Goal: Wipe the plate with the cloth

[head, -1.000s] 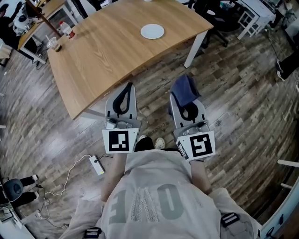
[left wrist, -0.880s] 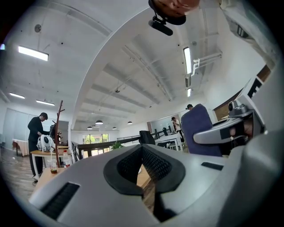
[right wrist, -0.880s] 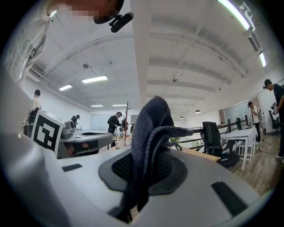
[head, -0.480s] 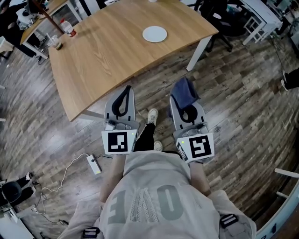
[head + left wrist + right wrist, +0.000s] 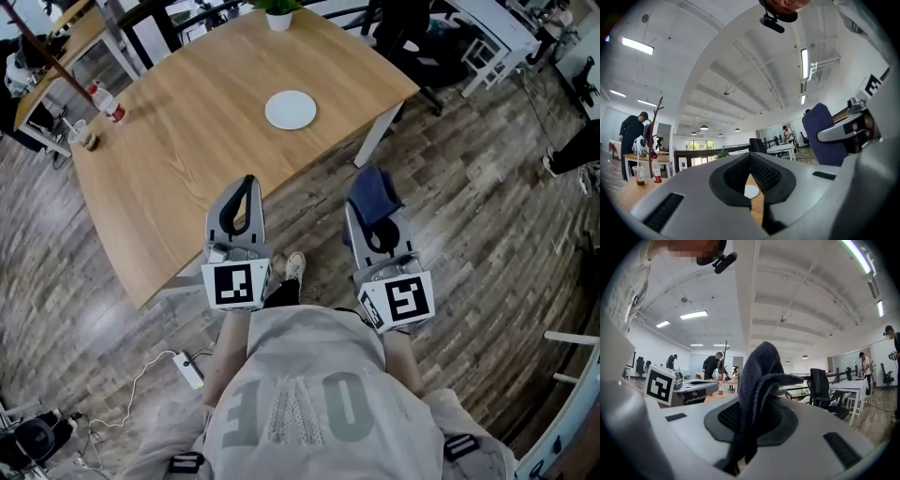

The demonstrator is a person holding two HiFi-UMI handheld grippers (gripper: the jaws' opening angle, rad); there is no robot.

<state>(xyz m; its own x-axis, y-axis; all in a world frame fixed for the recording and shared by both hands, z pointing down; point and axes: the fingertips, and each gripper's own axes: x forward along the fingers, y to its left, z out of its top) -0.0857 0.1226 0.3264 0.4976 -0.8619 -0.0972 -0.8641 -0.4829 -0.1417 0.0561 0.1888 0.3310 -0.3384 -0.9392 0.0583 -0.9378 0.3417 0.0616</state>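
Filling the upper left of the head view, the wooden table [image 5: 187, 150] is the work surface, and the person stands short of its near edge, so nothing on it is within reach yet. Both tools are held level and pointing forward at waist height, side by side in the middle of the frame, which looks like a carrying posture rather than a working one. The left gripper [image 5: 247, 183] has its jaws pressed together on nothing; it is probably being kept free to steady things later. The right gripper [image 5: 375, 206] pinches the dark blue cloth [image 5: 372, 190], whose loose bulk stands up above the jaws and folds over them, gripped low so that a good pad of fabric is left for wiping. The white plate [image 5: 291, 110] lies flat and alone on the far part of the table, upper centre, well apart from both tools; wiping has not begun. A bottle [image 5: 106, 103] and a cup [image 5: 86, 141] stand at the table's far left edge, clear of the plate.
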